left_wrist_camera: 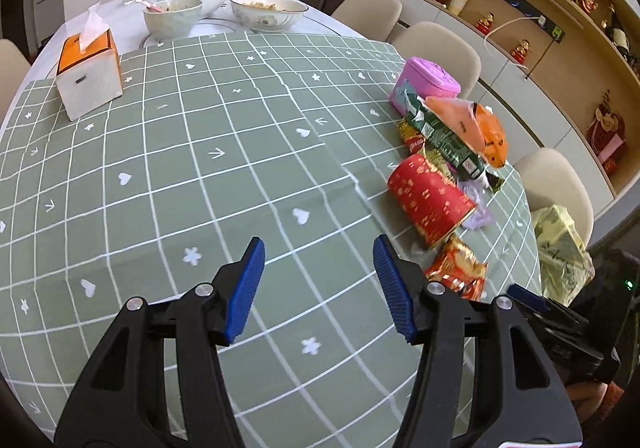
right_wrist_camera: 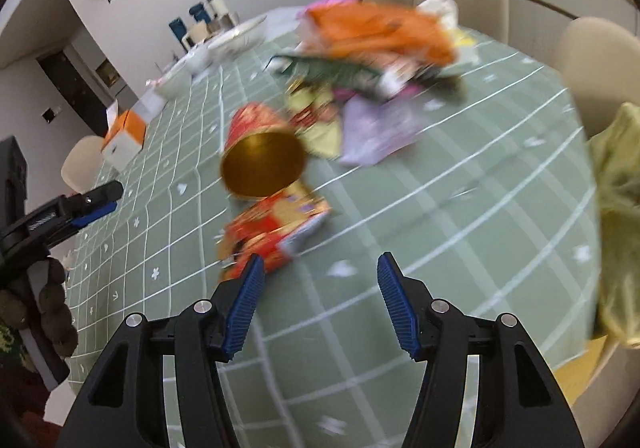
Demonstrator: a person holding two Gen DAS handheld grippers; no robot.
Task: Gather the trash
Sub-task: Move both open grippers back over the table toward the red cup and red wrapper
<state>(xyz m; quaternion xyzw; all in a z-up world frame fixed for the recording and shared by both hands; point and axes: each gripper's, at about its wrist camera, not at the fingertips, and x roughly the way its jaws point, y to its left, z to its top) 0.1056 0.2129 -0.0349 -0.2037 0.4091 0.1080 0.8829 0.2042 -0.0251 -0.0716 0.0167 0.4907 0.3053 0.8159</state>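
A pile of trash lies on the right part of the green checked tablecloth [left_wrist_camera: 224, 175]: a red paper cup [left_wrist_camera: 430, 199] on its side, a red-gold snack wrapper [left_wrist_camera: 456, 270], a green packet [left_wrist_camera: 444, 135], an orange bag [left_wrist_camera: 484, 127] and a purple wrapper [left_wrist_camera: 478, 207]. My left gripper [left_wrist_camera: 319, 280] is open and empty, left of the cup. My right gripper [right_wrist_camera: 318, 296] is open and empty, just in front of the red wrapper [right_wrist_camera: 276, 228]. The cup's gold mouth [right_wrist_camera: 262, 165] faces the right wrist view, which is blurred. A yellow-green bag [right_wrist_camera: 618, 215] hangs at the table's right edge.
A pink box [left_wrist_camera: 428, 81] stands behind the pile. An orange-white tissue box [left_wrist_camera: 90, 77] sits at the far left. Bowls [left_wrist_camera: 268, 9], cups and flasks stand at the far end. Beige chairs [left_wrist_camera: 440, 51] ring the right side, with shelves behind them.
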